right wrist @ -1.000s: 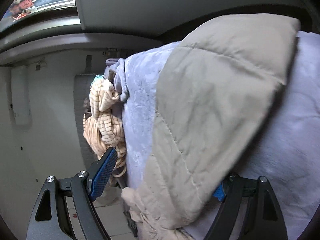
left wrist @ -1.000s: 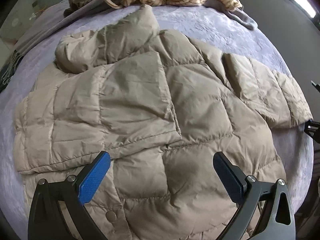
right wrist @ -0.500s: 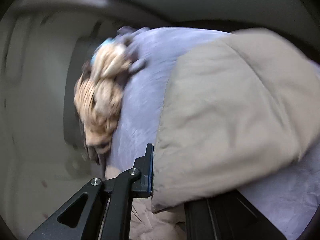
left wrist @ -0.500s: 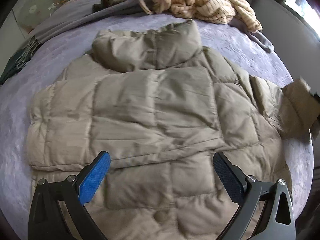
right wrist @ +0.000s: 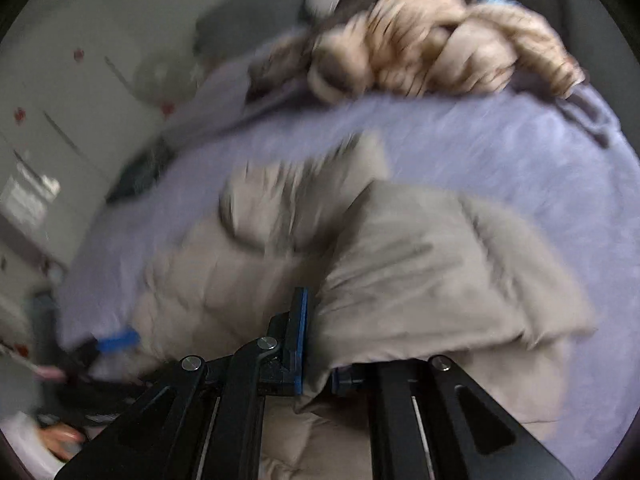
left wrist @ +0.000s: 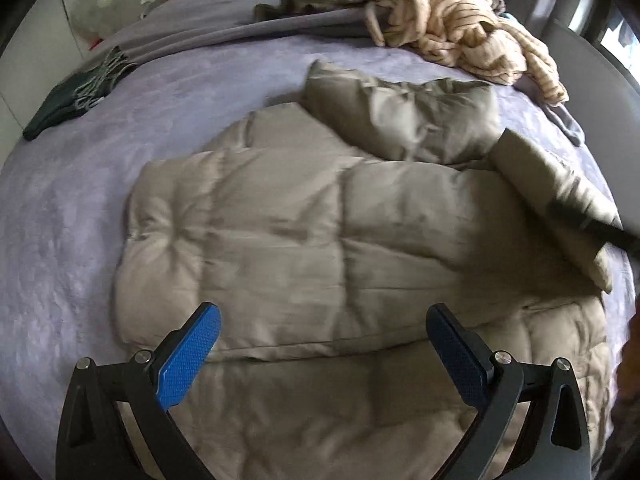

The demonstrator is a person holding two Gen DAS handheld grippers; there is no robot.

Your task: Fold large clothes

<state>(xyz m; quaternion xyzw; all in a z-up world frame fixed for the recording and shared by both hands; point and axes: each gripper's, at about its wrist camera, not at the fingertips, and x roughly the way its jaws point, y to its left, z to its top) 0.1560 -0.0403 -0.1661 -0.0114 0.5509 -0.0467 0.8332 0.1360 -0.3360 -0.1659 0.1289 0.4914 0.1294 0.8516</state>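
We note the beige puffer jacket [left wrist: 320, 240] lying flat on the purple bedspread [left wrist: 80, 200], filling the middle of the bed, collar end toward the heap of striped clothes [left wrist: 460, 20] at the far side.

Left to right: the jacket's left side already lies folded in over the body, its edge crossing just ahead of the left gripper [left wrist: 320, 344]. That gripper hovers above the near hem, jaws wide apart, nothing between them.

Further right, the right sleeve [right wrist: 440, 272] is lifted off the bed. The right gripper [right wrist: 316, 344] is clamped on its cuff; its jaws have just closed, fabric pinched between the pads.

Our judgement: one side fold done, second sleeve fold in progress. Left to do: lay this sleeve across, then fold the body crosswise.
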